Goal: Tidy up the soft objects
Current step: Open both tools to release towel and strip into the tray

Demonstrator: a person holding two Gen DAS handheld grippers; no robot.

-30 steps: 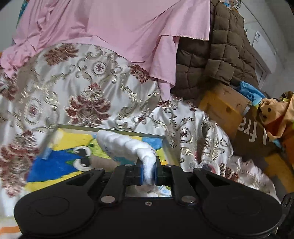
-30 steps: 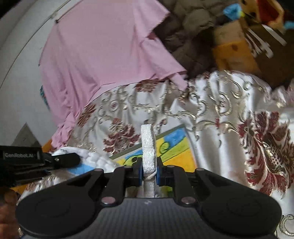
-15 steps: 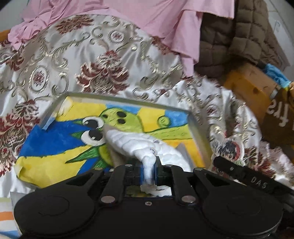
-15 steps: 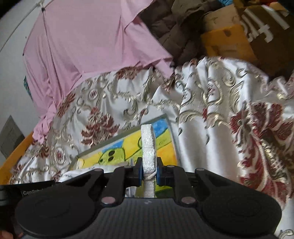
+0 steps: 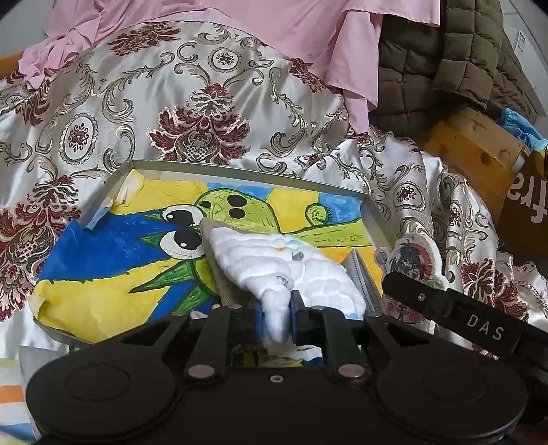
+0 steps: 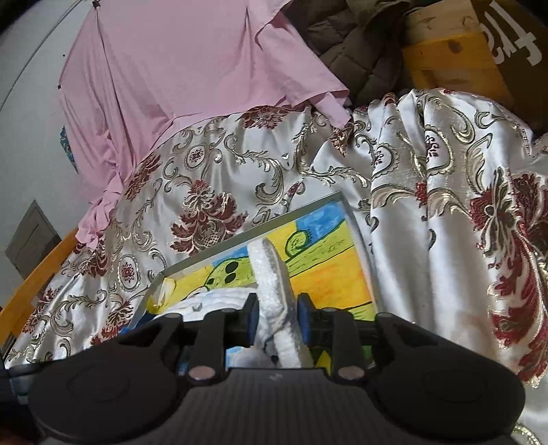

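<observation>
A white cloth [image 5: 287, 270] lies in the tray [image 5: 239, 169] on the bed, its near edge between both claws. The left claw [image 5: 276, 320] pinches a fold while easing open; the right claw [image 6: 277, 320] is opening, pads clear of the cloth.

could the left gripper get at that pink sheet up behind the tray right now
Probably not yet. The left gripper is opening but has the white cloth between its pads, low over the tray; the pink sheet lies well beyond.
</observation>
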